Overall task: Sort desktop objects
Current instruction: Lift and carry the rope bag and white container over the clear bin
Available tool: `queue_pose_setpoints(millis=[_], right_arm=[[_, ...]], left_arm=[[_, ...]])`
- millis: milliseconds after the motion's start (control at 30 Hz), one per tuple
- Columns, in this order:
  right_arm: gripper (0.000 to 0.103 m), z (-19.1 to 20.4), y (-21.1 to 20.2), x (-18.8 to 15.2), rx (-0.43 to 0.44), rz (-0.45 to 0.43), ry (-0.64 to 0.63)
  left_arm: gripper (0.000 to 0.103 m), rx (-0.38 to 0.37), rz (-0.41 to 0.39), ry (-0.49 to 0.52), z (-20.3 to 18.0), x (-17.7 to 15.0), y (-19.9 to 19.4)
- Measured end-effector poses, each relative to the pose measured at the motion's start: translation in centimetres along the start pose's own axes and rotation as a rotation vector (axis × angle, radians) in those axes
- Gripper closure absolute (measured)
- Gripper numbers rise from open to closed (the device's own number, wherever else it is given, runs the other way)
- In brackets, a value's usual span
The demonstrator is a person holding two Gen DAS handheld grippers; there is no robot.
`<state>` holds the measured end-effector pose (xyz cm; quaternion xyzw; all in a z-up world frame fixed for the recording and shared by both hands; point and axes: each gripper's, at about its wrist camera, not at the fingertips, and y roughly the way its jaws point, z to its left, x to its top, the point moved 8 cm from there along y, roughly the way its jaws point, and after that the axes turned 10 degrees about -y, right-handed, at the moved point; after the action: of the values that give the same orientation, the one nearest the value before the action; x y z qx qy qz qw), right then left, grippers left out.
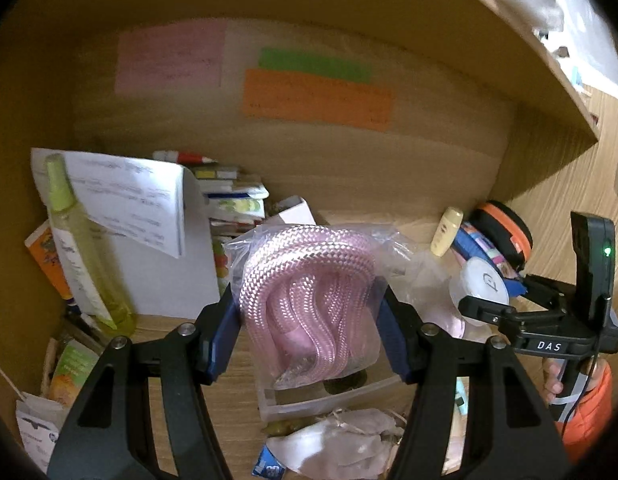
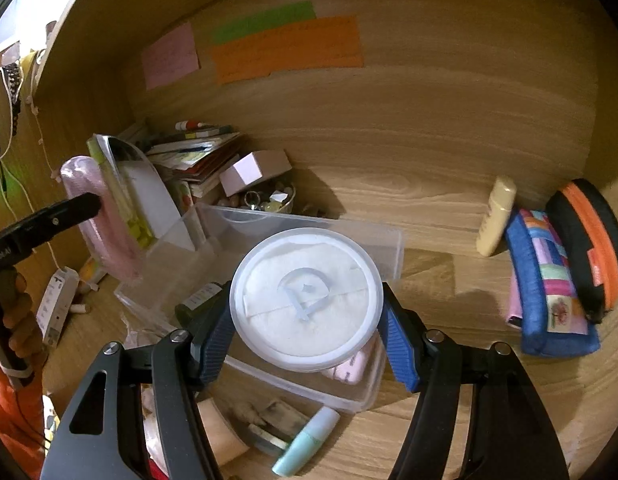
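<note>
Right wrist only: mint tube (image 2: 307,442), perhaps.

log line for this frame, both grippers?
left gripper: shut on bagged pink rope | right gripper: shut on round white container | both above clear bin

Dim warm light, motion blur, fisheye edges dark.

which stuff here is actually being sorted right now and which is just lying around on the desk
In hand for the sorting:
- bagged pink rope, clamped in the left gripper
- round white container, clamped in the right gripper
- clear plastic bin under both

Lying about:
- green spray bottle
- blue pouch
- orange-and-black case
- cream tube
- sticky notes
</note>
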<state>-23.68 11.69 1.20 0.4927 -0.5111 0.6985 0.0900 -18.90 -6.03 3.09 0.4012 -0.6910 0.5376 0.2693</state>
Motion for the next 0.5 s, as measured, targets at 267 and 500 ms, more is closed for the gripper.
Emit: queue_pose_setpoints(millis=[267, 500], right_arm=[[0.040, 1.4, 2.7, -0.3, 0.028, 0.056, -0.042], [0.040, 2.6, 4.9, -0.7, 0.042, 0.108, -0.093]], left_arm=[[0.041, 0.015, 0.079, 0.023, -0.1, -1.6, 3.4], [0.041, 0.026, 0.130, 0.039, -0.6, -2.5, 6.1]])
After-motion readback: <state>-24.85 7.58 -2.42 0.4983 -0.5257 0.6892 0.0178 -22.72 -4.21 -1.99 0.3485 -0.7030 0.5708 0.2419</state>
